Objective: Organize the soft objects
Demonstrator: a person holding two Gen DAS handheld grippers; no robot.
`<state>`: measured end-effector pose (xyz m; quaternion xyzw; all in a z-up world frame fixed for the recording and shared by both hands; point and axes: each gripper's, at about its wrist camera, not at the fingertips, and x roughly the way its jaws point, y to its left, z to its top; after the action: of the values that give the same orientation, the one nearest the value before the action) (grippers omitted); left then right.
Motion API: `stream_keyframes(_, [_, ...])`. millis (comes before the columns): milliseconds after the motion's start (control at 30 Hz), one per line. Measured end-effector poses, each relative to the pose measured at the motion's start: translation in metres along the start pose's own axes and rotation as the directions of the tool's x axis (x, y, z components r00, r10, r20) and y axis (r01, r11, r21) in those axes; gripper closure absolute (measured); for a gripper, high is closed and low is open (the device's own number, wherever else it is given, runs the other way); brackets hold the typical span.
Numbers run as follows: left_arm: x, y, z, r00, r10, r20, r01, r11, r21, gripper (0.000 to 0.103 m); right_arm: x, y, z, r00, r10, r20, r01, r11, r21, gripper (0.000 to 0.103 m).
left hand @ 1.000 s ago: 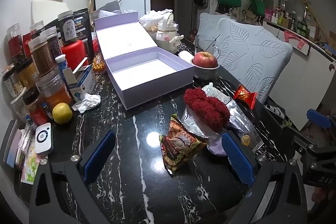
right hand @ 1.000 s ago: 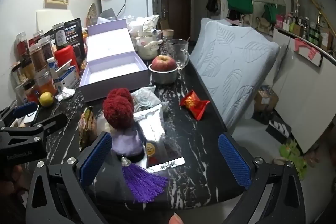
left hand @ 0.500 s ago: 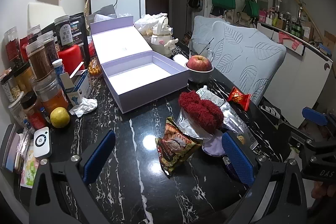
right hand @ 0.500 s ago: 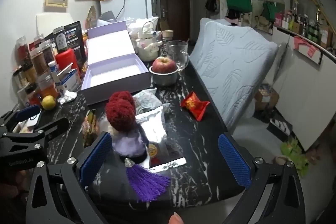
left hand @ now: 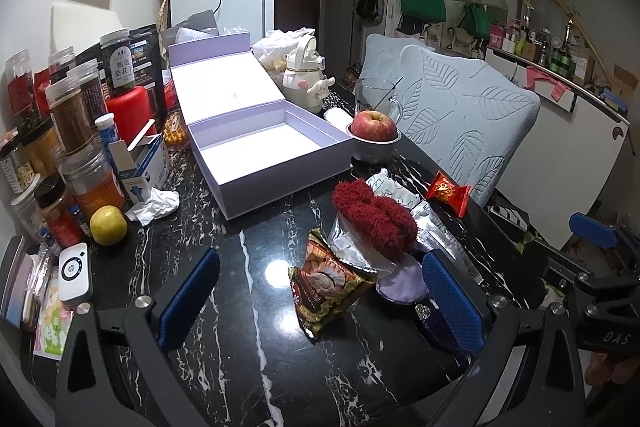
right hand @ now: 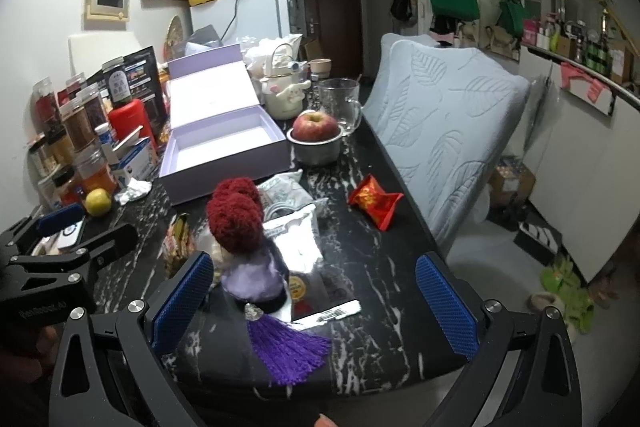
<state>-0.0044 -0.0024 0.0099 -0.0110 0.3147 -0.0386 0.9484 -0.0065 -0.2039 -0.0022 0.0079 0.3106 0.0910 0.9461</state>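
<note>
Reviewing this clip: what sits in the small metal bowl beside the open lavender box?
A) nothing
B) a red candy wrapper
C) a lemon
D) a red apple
D: a red apple fills the metal bowl, just right of the open lavender box.

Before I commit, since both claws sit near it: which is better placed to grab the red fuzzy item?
Probably the right claw: open, with the red fuzzy item just ahead, near its left finger. From the left claw, also open, it lies off to the right behind a snack bag.
</note>
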Motion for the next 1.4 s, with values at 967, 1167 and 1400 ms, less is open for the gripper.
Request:
stream_keyframes(967, [0.002,-0.013,0.004,1.0,-0.011,0.012,0.01,1.0,0.029,0.0,0.003,-0.006,0.007,1.0,0.026,0.006,-0.026,0.999,-0.047,0.0])
stream_keyframes(1167, [0.002,-0.012,0.005,1.0,-0.016,0.012,0.015,0.999,0.035,0.0,0.003,-0.006,0.005,1.0,0.031,-0.002,-0.031,0.998,-0.049,0.0])
stream_keyframes(1400, [0.002,-0.008,0.006,1.0,-0.025,0.004,0.025,0.999,0.019,0.0,0.003,-0.009,0.005,1.0,0.03,0.001,-0.03,0.999,-0.041,0.0])
